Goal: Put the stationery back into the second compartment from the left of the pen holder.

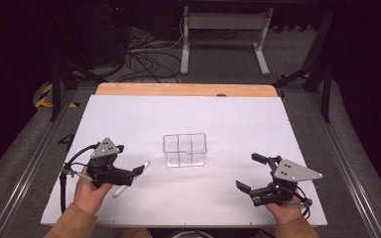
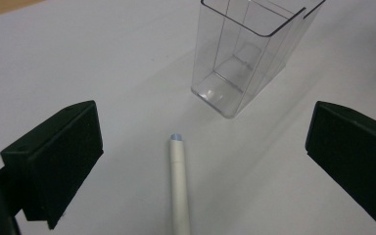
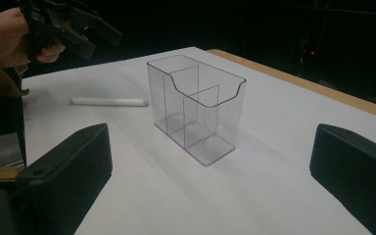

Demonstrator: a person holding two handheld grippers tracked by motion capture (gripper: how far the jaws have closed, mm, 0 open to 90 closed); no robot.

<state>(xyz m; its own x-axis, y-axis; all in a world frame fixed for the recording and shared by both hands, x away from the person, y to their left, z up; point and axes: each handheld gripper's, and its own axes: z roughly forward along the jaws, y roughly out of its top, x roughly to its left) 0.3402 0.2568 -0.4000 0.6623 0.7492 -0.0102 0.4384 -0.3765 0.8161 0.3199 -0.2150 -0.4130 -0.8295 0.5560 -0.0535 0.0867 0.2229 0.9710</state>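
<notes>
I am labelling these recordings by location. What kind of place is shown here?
Probably a lab or recording studio, not a home: a table covered with a white sheet, loose cables on grey carpet behind it, and a metal stand in dark surroundings.

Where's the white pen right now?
In the high view the white pen lies flat on the white sheet, left of the clear organizer, under the open left tongs.

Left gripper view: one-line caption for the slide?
Open left gripper poised over a white pen lying flat on the white table, with the empty clear plastic organizer standing just beyond.
</notes>
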